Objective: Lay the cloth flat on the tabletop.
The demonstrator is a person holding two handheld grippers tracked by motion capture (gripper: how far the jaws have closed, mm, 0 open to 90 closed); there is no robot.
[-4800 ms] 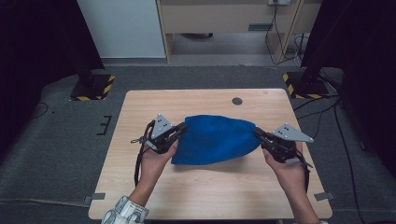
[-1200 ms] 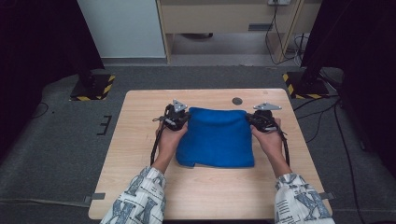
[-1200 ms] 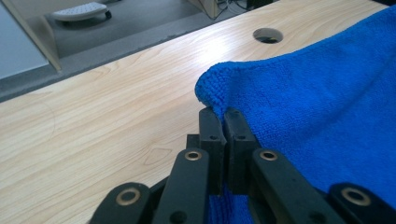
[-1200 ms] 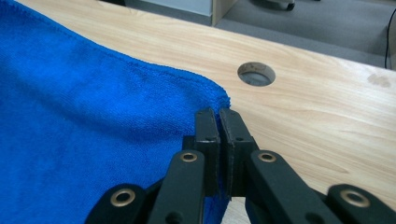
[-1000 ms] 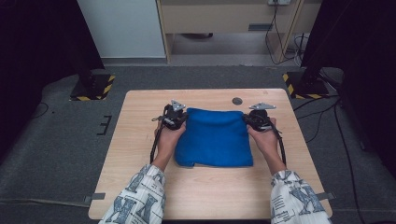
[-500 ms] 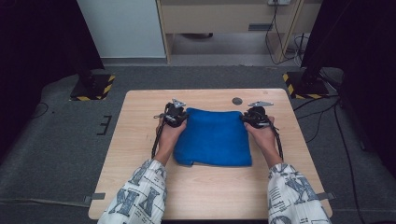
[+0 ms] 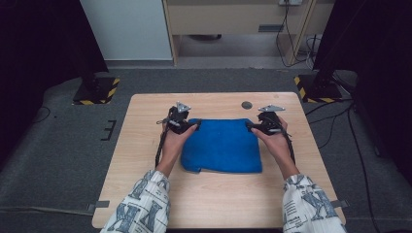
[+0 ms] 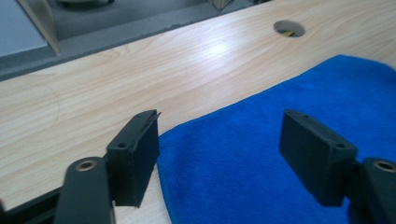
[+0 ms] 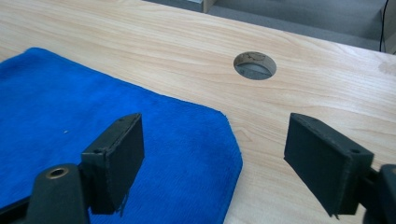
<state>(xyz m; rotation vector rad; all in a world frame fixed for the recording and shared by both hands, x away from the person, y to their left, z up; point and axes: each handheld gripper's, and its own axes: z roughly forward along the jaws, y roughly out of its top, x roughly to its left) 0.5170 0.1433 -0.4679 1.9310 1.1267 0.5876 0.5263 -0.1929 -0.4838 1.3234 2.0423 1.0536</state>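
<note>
Wooden table [image 7: 145, 194], blue towel [image 7: 221, 145]: no readable writing.

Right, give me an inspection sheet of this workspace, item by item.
Surface: light wooden table, with a round cable hole near its far edge.
Job's things: blue towel, folded and lying flat at mid-table.
Clutter: nothing seen.
Grippers: left tool at the towel's far left corner, right tool at its far right corner; both sets of jaws have just been opening and stand apart over the cloth without pinching it.
Cables: a black cable trails from the left tool along the forearm; wall cables hang behind the table.
Surroundings: grey carpet, hazard-striped stand bases, dark curtains at both sides.
</note>
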